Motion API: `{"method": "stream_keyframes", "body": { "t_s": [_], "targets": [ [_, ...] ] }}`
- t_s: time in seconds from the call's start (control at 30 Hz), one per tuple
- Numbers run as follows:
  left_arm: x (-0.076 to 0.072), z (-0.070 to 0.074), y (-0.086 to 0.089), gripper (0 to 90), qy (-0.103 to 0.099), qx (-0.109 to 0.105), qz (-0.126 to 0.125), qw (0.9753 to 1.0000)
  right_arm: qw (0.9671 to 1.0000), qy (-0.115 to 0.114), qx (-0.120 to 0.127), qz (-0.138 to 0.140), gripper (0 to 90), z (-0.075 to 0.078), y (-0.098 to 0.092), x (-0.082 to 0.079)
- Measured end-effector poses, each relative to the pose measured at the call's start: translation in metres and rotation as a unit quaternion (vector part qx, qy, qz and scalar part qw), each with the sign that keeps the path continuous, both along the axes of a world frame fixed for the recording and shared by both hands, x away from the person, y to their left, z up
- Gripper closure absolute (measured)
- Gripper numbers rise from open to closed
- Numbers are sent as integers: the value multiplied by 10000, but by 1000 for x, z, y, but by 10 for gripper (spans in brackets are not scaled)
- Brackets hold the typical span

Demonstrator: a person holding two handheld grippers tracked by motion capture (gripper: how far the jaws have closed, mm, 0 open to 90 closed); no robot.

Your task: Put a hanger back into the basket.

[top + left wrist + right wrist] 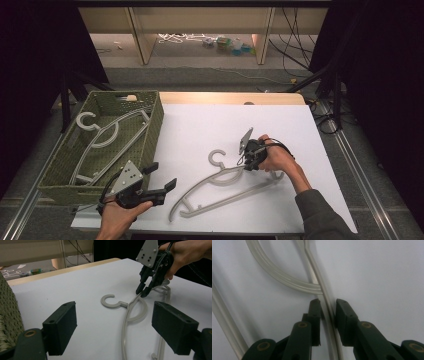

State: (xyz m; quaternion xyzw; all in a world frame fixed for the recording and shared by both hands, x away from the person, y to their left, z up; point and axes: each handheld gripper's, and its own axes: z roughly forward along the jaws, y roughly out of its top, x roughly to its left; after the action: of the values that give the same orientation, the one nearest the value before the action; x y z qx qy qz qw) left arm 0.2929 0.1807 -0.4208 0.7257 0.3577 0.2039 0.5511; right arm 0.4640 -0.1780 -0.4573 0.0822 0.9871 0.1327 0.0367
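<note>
A grey plastic hanger (pixel 225 187) lies flat on the white table top, hook (pixel 110 302) pointing away from me. My right gripper (pixel 243 162) points down onto the hanger's upper arm just right of the hook. In the right gripper view its two jaws (pixel 328 312) are closed in on either side of that thin arm (pixel 287 277). My left gripper (pixel 161 176) hovers at the front left, beside the basket, jaws wide apart and holding nothing. The left gripper view looks between those jaws (pixel 116 327) toward the hanger (pixel 130 315) and the right gripper (pixel 142 292).
An olive woven basket (pixel 155 130) stands at the table's left edge with more pale hangers (pixel 107 135) inside. The white table top (pixel 210 125) stretches behind and right of the hanger. Beyond its far edge are the floor, cables and shelving.
</note>
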Motion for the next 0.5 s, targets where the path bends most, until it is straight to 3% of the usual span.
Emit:
{"method": "stream_keyframes", "body": {
  "t_s": [0.1, 0.13, 0.2, 0.37, 0.5],
  "targets": [
    [0, 0, 0, 200, -1, 26, -10, 10000, 10000, -30, 0, 94, 763, 0, 0, 0],
    [0, 0, 0, 200, 23, 50, 11, 10000, 9996, -31, -46, 284, 775, 0, 1, 0],
    [0, 0, -1, 200, 67, 9, 26, 10000, 9993, -57, -62, 355, 781, 0, 1, 0],
    [0, 0, -3, 203, 109, 23, 18, 9999, 9958, -187, -156, 878, 822, 1, 4, -4],
    [3, 2, -5, 207, 124, 73, -80, 9999, 9927, -477, -32, 1107, 824, 8, 1, -7]
  ]
}}
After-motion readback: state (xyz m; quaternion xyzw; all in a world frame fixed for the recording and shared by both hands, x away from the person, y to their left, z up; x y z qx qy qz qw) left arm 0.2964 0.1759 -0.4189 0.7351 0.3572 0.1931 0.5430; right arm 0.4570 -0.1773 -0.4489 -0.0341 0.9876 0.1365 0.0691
